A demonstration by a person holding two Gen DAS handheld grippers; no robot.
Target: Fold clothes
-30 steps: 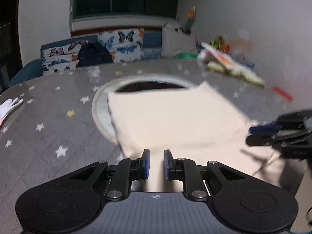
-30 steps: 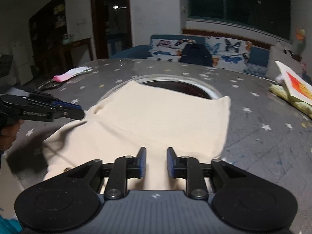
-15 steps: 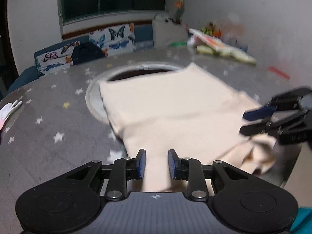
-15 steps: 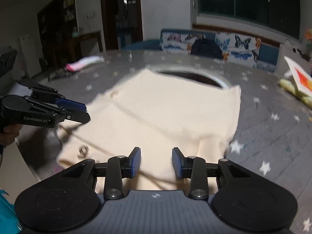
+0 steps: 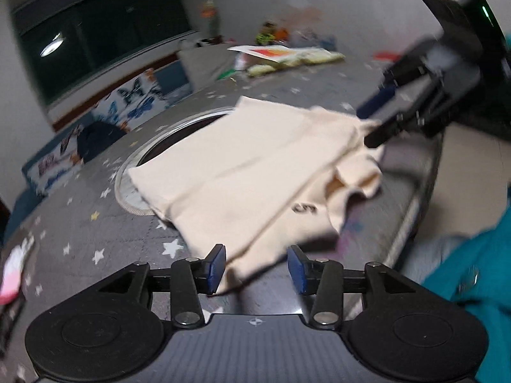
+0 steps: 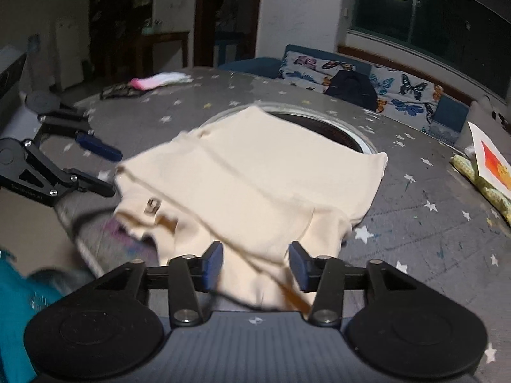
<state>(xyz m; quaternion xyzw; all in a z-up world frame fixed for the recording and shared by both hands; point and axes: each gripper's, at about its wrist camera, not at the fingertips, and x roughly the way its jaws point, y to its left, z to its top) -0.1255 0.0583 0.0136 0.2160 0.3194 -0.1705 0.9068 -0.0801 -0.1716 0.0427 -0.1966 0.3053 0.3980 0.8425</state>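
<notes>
A cream garment (image 5: 255, 172) lies partly folded on the grey star-patterned table (image 5: 95, 233), over a round opening. Its near edge is loose and rumpled. It also shows in the right wrist view (image 6: 255, 178). My left gripper (image 5: 255, 266) is open, its jaws wide apart on either side of the garment's near corner. My right gripper (image 6: 254, 265) is open too, with the garment's near hem between its jaws. Each gripper shows in the other's view: the right one (image 5: 380, 118) at the garment's far corner, the left one (image 6: 102, 169) just left of the garment.
A round hole with a metal rim (image 6: 357, 134) sits under the garment's far end. A butterfly-print sofa (image 6: 367, 79) stands behind the table. A pink and white cloth (image 6: 153, 79) lies far left. A book and a patterned cloth (image 5: 287, 57) lie at the far right. The table edge (image 5: 424, 188) is close.
Both grippers have opened wide and let go of the garment. The garment's near part has dropped onto the table in a rumpled fold. Both views have pulled back and tilted.
</notes>
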